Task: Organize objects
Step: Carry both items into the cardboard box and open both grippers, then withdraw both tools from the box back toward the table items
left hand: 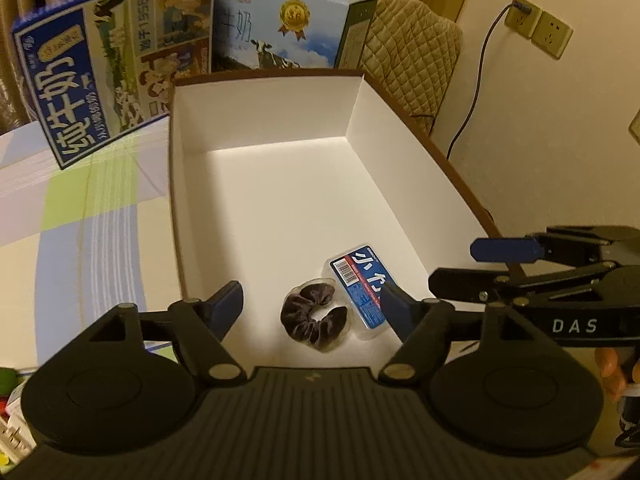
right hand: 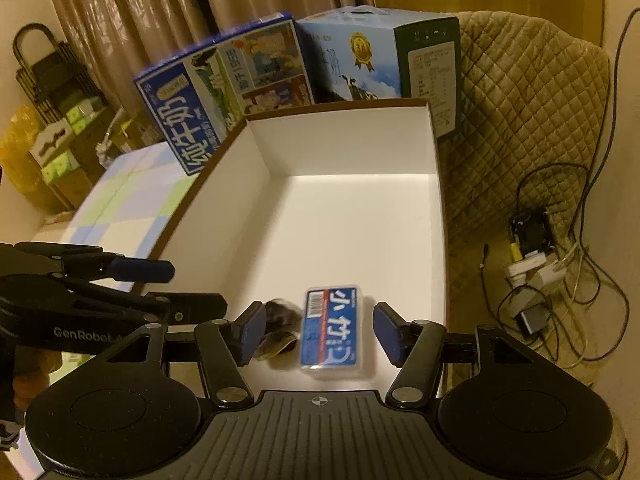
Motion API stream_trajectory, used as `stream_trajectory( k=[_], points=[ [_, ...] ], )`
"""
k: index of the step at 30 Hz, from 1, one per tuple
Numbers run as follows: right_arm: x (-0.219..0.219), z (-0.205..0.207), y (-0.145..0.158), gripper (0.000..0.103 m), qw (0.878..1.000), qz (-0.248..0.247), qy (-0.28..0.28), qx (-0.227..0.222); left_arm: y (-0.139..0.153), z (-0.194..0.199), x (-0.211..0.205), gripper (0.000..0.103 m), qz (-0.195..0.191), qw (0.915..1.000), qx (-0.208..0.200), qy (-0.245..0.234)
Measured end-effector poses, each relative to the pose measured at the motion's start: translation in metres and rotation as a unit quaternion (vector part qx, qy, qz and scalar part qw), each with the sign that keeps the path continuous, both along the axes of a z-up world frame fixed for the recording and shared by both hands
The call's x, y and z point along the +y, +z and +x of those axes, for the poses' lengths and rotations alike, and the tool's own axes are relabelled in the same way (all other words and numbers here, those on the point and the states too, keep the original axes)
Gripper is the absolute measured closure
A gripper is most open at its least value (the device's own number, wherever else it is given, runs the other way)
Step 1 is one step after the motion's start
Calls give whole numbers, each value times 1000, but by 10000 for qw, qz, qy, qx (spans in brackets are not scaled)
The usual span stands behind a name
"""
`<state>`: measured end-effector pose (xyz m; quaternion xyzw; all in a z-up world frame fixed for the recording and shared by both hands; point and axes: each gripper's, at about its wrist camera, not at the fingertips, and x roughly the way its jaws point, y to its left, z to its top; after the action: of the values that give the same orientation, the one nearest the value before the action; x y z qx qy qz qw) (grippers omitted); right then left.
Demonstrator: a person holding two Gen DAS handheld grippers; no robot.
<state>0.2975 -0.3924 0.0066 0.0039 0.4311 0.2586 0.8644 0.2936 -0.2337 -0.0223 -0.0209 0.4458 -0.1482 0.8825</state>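
- We hold both grippers above the near end of the white box [left hand: 280,200], which sits on the checked tablecloth [left hand: 80,220], its right side along the table's right edge.
- Our left gripper [left hand: 316,304] has its jaws spread wide and grips nothing; in its own view the dark scrunchie [left hand: 314,320] lies on the box floor between the blue pads.
- Our right gripper [right hand: 318,332] is likewise released and empty; the small blue-labelled plastic case [right hand: 332,332] shows between its pads, lying flat on the floor of the box.
- The case [left hand: 362,288] and scrunchie lie just beside each other, perhaps touching, near the box's near wall; the rest of the floor is bare. We judge these two are already put away, and the open jaws suit hands that are finished with them.
- The right gripper [left hand: 504,248] reaches in from the right in the left view, close beside the left one, so we must mind the two tools crowding each other over this narrow end.
- Behind the box's far wall stand two milk cartons: a blue one [left hand: 116,60] leaning at the far left corner and a sky-printed one [left hand: 288,28] at the far right.
- A quilted chair cover [right hand: 520,120] and tangled cables [right hand: 560,260] lie off the table's right edge, clear of our work.
- Some clutter [left hand: 10,412] shows at the table's near left; too little of it is visible to name, but more things to sort may lie there.
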Motion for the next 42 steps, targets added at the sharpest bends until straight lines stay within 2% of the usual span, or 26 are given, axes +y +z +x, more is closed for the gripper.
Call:
stream_trajectory(
  k=[1, 7, 15, 24, 42],
  points=[
    [-1, -4, 1, 44, 10000, 29, -9, 16, 3, -4, 2, 26, 1, 10000, -14, 17],
    [-3, -24, 7, 40, 9999, 108, -88, 45, 17, -28, 17, 19, 34, 9996, -74, 266],
    [1, -51, 18, 39, 9996, 226, -162, -11, 28, -66, 43, 18, 6, 9982, -62, 598],
    [15, -81, 19, 39, 9996, 205, -179, 3, 27, -109, 74, 18, -41, 9966, 20, 822],
    [58, -126, 28, 38, 9995, 171, -237, -89, 36, -159, 130, 18, -72, 9955, -63, 948]
  ],
)
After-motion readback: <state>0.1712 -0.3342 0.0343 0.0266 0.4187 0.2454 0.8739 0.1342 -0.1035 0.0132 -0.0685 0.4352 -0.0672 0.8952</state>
